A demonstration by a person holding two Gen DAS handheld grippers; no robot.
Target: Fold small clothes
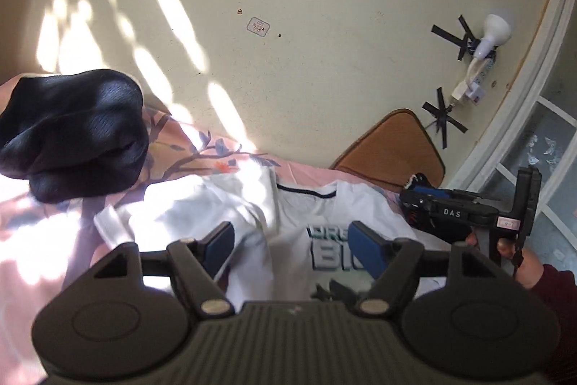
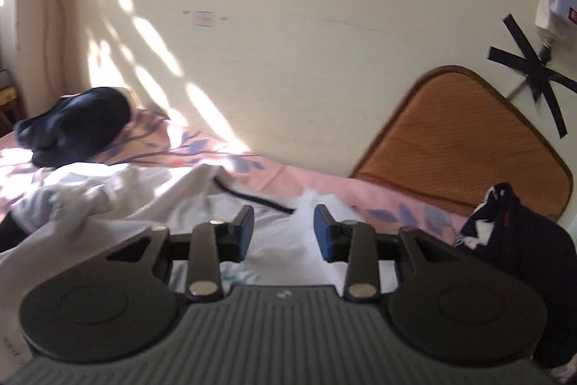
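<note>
Both the left gripper (image 1: 288, 249) and right gripper (image 2: 283, 229) are spread and empty; the white shirt (image 1: 324, 215) lies just below, collar toward the frame's top.

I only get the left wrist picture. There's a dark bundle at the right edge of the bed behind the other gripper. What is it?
Observer: A dark garment with white and red patches, heaped beside the white shirt.
Operator: Is the other gripper holding anything? I see it only from the side.
Observer: No. The right gripper is open, with only the shirt lying beneath the gap.
Operator: What's that brown board behind it? Mine is partly hidden.
Observer: A brown mat with a dark border, leaning against the wall, its lower edge behind the pink bedsheet.
</note>
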